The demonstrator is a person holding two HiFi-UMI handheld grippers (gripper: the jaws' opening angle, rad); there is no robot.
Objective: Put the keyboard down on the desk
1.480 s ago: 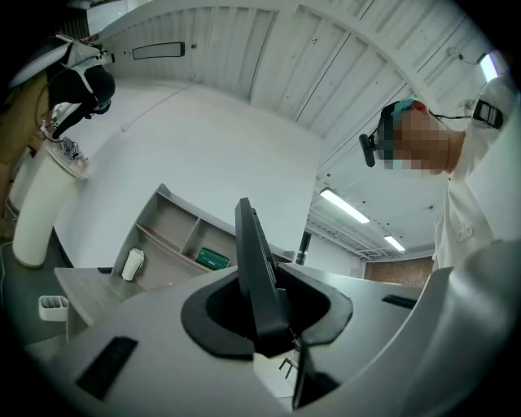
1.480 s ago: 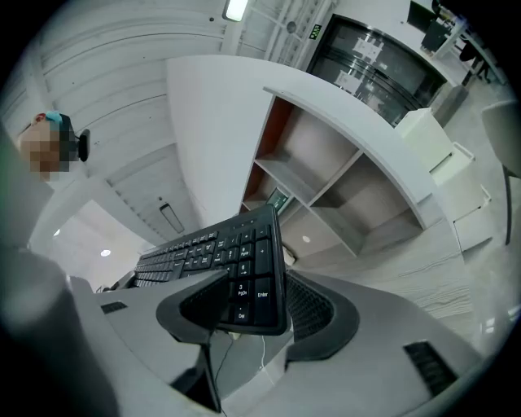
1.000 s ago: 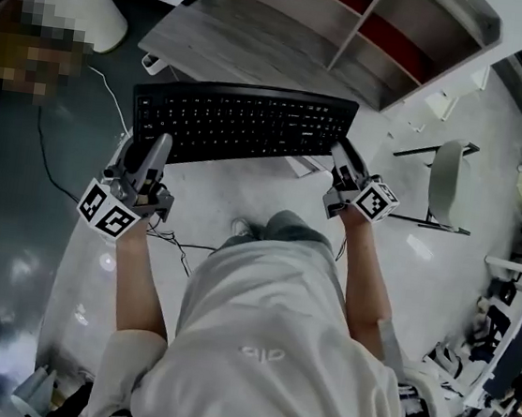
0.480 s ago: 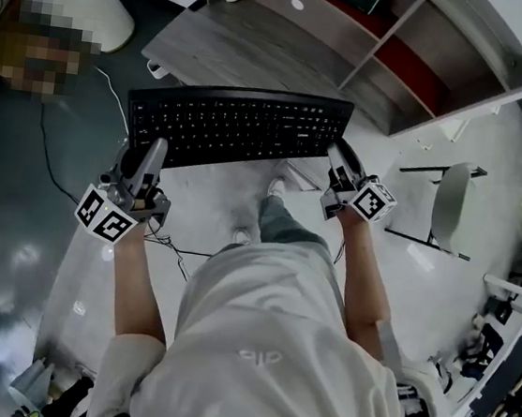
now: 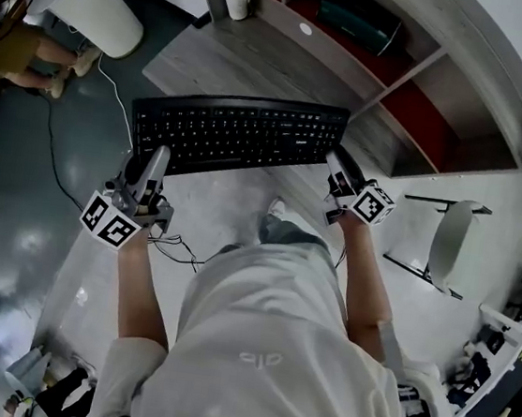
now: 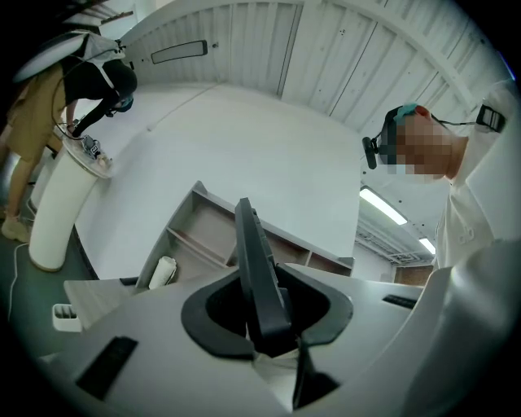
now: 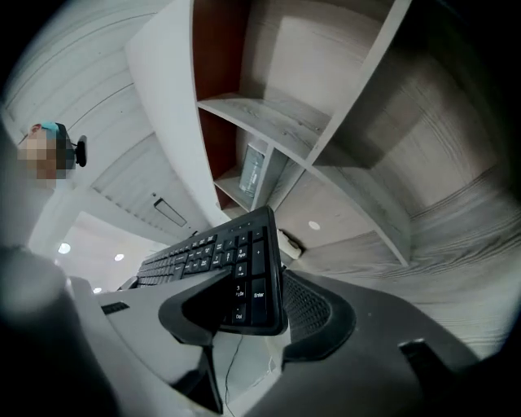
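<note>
At the near edge of the grey wood-grain desk (image 5: 233,53), the head view shows the black keyboard (image 5: 240,134) held level in the air, one end in the left gripper (image 5: 153,163) and the other in the right gripper (image 5: 339,162). Since a second ago it has been carried closer to the desk and its red-backed shelves (image 5: 416,99). Set-down is judged near but not yet done.

By the left gripper view, the jaws are clenched on the keyboard's end, which is seen edge-on.

By the right gripper view, the numeric-pad end is grasped, with bare desk top beyond.
</note>
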